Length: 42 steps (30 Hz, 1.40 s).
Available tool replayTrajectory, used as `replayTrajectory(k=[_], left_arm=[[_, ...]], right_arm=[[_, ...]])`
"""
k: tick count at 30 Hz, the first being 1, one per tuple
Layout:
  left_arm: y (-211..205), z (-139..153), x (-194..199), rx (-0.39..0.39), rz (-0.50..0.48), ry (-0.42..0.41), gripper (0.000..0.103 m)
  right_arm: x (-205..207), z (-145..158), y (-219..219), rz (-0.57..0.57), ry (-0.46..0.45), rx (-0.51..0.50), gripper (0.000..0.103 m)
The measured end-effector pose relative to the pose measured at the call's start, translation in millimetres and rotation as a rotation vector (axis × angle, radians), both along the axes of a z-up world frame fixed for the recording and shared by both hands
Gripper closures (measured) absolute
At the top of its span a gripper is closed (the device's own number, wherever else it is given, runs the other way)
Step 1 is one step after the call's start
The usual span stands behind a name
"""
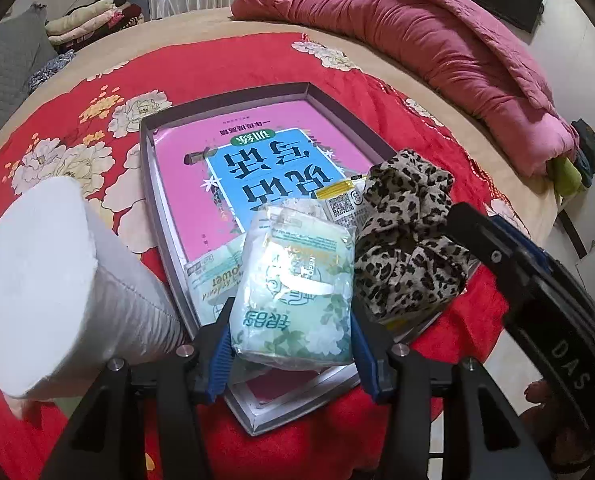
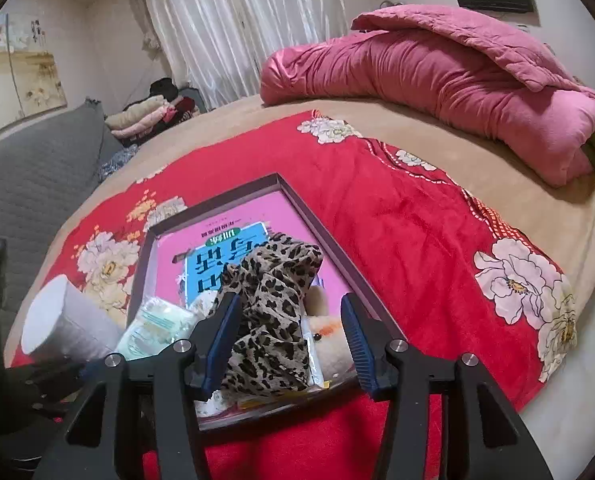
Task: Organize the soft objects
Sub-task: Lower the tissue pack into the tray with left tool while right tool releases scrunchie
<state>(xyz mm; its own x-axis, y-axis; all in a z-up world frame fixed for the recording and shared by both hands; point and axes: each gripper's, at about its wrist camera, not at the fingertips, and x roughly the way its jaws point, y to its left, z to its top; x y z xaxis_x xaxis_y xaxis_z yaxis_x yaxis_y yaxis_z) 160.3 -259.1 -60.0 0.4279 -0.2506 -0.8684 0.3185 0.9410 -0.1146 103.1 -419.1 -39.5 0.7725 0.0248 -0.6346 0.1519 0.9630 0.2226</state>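
Note:
A shallow grey box (image 1: pixel 233 98) lies on a red floral blanket (image 1: pixel 97 92) with a pink and blue book (image 1: pixel 201 184) in it. My left gripper (image 1: pixel 293 344) is shut on a green-and-white tissue pack (image 1: pixel 297 280), held over the box's near end. A leopard-print cloth (image 1: pixel 409 232) lies heaped in the box to the right. In the right wrist view, my right gripper (image 2: pixel 289 336) stands open around that cloth (image 2: pixel 273 312); the right pad is clear of it. A cream plush toy (image 2: pixel 329 344) shows beneath the cloth. A white paper roll (image 1: pixel 49 280) stands left of the box.
A second tissue pack (image 1: pixel 209 280) and a yellow sachet (image 1: pixel 337 192) lie in the box. A rolled pink quilt (image 1: pixel 417 40) runs along the bed's far right. Folded clothes (image 1: pixel 93 20) and a grey quilted pad (image 1: pixel 5 68) are at the far left.

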Motion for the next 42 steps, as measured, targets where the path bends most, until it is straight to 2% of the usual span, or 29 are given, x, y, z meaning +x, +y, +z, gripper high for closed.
replayTrajectory(k=[10, 15, 17, 19, 29, 31, 42], left_arm=[[-4, 3, -2, -0.011, -0.02, -0.023, 0.044], [0, 17, -8, -0.049, -0.015, -0.065, 0.037], [1, 21, -10, -0.05, -0.012, -0.075, 0.037], [4, 25, -13, -0.05, -0.002, -0.083, 0.037], [14, 47, -28, -0.065, 0.0, -0.118, 0.036], [15, 49, -29, -0.064, 0.001, -0.124, 0.036], [22, 61, -38, -0.074, 0.008, -0.146, 0.036]], right_arm=[[-7, 6, -5, -0.035, -0.022, 0.013, 0.049], [-9, 9, -6, -0.043, -0.031, 0.014, 0.049], [-9, 9, -6, -0.049, -0.035, 0.015, 0.047], [-10, 11, -7, -0.057, -0.043, 0.008, 0.04], [-15, 18, -7, -0.086, -0.057, -0.021, 0.036], [-15, 20, -3, -0.085, -0.056, -0.031, 0.03], [-17, 27, 5, -0.081, -0.054, -0.059, 0.029]])
